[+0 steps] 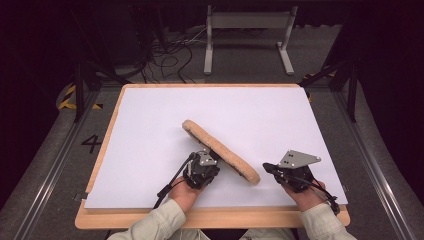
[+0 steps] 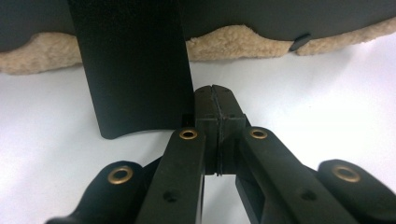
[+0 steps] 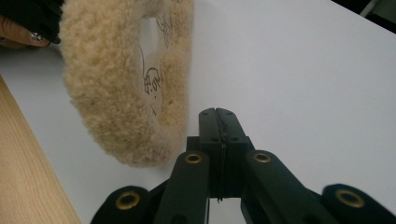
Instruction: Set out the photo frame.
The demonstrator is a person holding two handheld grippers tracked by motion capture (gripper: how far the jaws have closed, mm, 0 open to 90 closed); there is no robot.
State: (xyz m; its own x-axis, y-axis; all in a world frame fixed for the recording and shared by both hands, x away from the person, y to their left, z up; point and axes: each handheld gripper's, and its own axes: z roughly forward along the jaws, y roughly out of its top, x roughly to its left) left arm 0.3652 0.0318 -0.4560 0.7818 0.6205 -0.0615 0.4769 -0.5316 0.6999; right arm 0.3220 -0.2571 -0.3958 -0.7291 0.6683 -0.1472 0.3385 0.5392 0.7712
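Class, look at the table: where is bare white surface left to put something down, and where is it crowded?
Free: the white sheet from the far edge down to the fleecy pad, plus its left side. Crowded: the near middle, where the left gripper, tilted pad and right gripper sit close.

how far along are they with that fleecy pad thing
Early on. Done: the fleecy pad is tipped up on edge on the white sheet, not lying flat. In hand: the left claw sits against it, jaws together beside its black strap. Left: the right claw, shut, is close by but holds nothing.
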